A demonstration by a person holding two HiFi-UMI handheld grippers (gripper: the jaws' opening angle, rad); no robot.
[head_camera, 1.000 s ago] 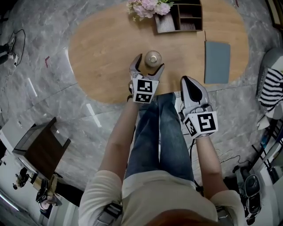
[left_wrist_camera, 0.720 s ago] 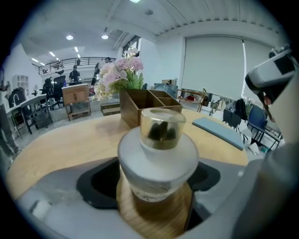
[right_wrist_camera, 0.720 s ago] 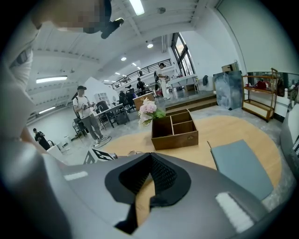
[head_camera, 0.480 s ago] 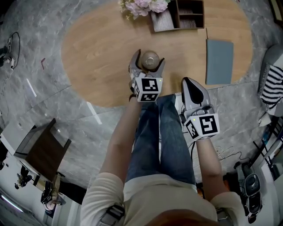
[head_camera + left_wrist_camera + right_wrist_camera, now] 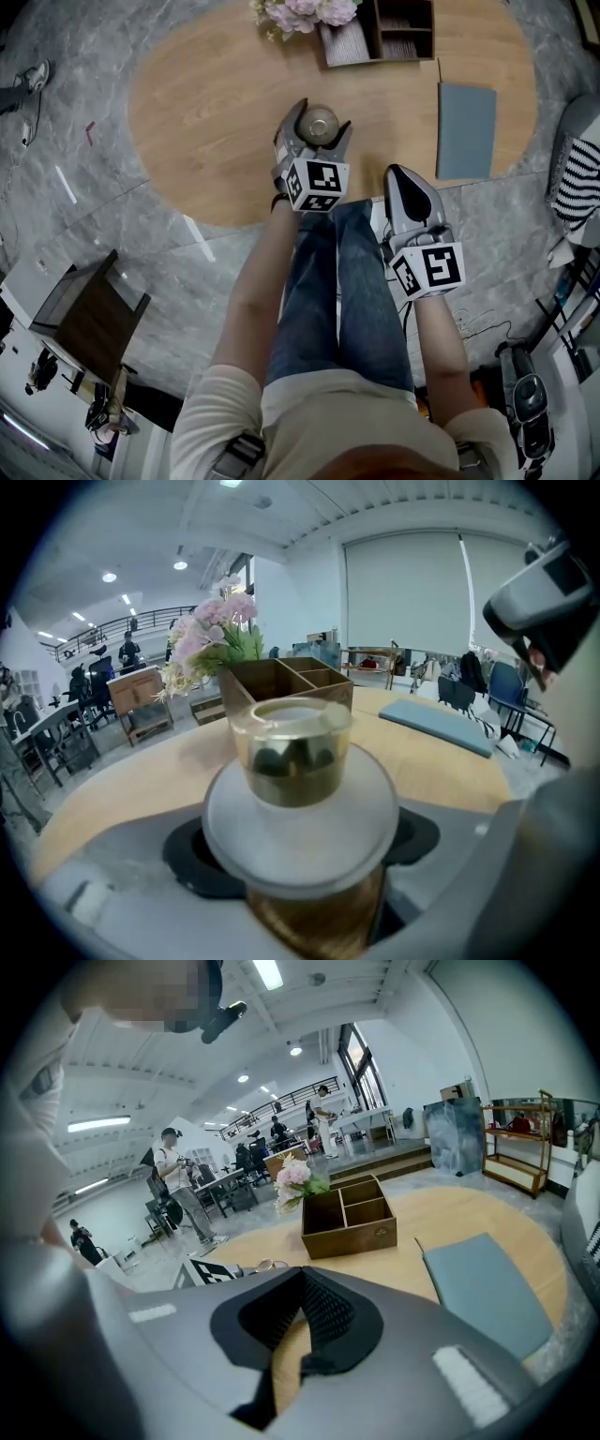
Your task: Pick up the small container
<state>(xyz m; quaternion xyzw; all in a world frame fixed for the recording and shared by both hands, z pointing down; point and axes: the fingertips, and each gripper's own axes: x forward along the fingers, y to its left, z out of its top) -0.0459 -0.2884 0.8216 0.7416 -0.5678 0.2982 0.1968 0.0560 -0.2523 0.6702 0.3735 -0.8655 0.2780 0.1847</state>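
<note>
My L gripper (image 5: 319, 126) straddles the lidded glass jar (image 5: 291, 761), near the table's (image 5: 216, 112) 6 o'clock edge. Jaws just been closing, not pinching yet. Next: squeeze firm, lift straight. R gripper (image 5: 403, 180) idle, jaws together.

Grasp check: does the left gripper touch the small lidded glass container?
Cannot tell. Left gripper view: the left gripper jaws, which have just been closing, flank the small lidded glass container, whose lid hides contact.

A wooden organiser (image 5: 380, 33), pink flowers (image 5: 305, 11) and a grey-blue mat (image 5: 466, 129) sit on the oval table (image 5: 206, 112)
</note>
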